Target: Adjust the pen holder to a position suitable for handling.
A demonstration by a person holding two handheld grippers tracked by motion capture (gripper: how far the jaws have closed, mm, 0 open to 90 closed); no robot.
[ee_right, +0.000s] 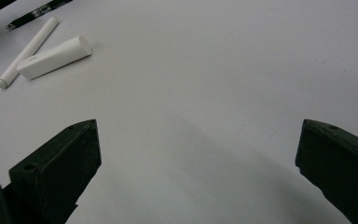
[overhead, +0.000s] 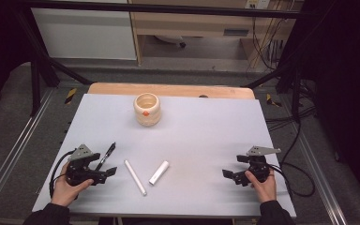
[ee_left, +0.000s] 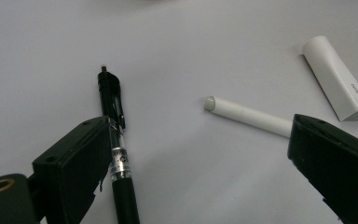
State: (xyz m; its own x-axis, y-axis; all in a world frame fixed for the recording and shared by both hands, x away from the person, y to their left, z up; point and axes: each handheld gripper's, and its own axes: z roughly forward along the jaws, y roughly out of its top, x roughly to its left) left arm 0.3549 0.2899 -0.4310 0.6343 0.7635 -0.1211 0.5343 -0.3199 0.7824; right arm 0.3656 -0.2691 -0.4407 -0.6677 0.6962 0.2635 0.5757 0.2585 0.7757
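1. You are holding the left gripper [overhead: 104, 168] with its jaws spread wide, pinching nothing.
2. The black pen [ee_left: 115, 140] is lying on the grey table [overhead: 206, 136], just beside one of those jaws.
3. The white stick [ee_left: 249, 115] and white cap [ee_left: 338, 77] are lying nearby.
4. Your right gripper [overhead: 228, 174] is resting well apart, jaws spread, gripping nothing.
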